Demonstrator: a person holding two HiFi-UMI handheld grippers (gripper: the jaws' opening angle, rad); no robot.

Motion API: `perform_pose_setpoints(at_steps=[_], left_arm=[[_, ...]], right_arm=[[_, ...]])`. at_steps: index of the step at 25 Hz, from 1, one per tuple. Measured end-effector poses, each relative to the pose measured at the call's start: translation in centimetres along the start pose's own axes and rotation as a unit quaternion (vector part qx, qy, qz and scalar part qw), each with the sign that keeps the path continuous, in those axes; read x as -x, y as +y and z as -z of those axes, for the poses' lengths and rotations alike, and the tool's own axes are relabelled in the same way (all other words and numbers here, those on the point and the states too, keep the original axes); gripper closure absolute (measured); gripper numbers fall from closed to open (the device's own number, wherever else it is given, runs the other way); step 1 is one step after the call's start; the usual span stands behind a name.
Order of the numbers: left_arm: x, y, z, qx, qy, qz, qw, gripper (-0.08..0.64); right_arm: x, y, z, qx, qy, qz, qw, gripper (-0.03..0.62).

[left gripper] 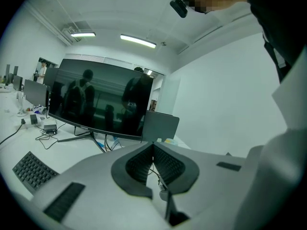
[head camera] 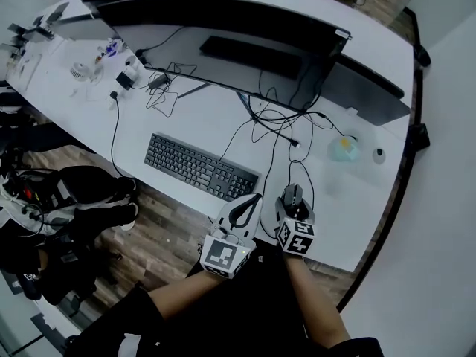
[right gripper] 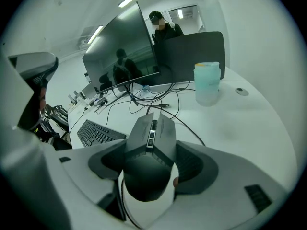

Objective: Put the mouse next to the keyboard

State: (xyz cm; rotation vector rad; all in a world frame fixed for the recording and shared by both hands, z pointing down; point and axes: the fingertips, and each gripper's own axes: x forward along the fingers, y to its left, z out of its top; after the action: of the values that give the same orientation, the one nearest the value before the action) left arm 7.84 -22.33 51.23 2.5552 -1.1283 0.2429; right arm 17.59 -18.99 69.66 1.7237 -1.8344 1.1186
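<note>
A dark wired mouse [head camera: 293,197] [right gripper: 149,150] sits between the jaws of my right gripper [head camera: 293,204] [right gripper: 149,164], near the table's front edge. The jaws press on both of its sides, and its cable runs off toward the monitor. The black keyboard [head camera: 199,167] [right gripper: 97,132] lies on the white table, left of the mouse with a gap between them. My left gripper [head camera: 245,208] [left gripper: 153,164] hangs at the table's front edge, just right of the keyboard's end. Its jaws meet at the tips and hold nothing.
A big curved monitor [head camera: 230,39] stands at the back with tangled cables [head camera: 279,125] in front of it. A pale blue-green cup [head camera: 343,149] [right gripper: 207,83] stands on the right. Small gadgets [head camera: 123,76] lie far left. Bags [head camera: 74,192] rest on the floor.
</note>
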Motion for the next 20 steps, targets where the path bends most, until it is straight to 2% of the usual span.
perform_pose_setpoints(at_steps=[4, 8, 13, 18, 20], left_arm=[[0.1, 0.0, -0.1, -0.010, -0.006, -0.006, 0.9999, 0.557], [0.3, -0.7, -1.8, -0.007, -0.033, -0.003, 0.9994, 0.557], [0.9, -0.1, -1.4, -0.001, -0.031, -0.015, 0.9994, 0.557], [1.9, 0.3, -2.3, -0.050, -0.051, -0.021, 0.9973, 0.557], [2.3, 0.3, -2.3, -0.050, -0.049, -0.020, 0.9973, 0.557]], right_arm=[[-1.1, -0.1, 1.4, 0.010, 0.015, 0.004, 1.000, 0.276], [-1.9, 0.0, 2.8, 0.019, 0.030, 0.006, 0.999, 0.276], [-3.1, 0.2, 4.2, 0.011, 0.046, 0.014, 0.999, 0.276], [-3.9, 0.0, 4.9, 0.042, 0.054, 0.022, 0.997, 0.276], [-4.1, 0.0, 5.1, 0.049, 0.055, 0.022, 0.997, 0.276]])
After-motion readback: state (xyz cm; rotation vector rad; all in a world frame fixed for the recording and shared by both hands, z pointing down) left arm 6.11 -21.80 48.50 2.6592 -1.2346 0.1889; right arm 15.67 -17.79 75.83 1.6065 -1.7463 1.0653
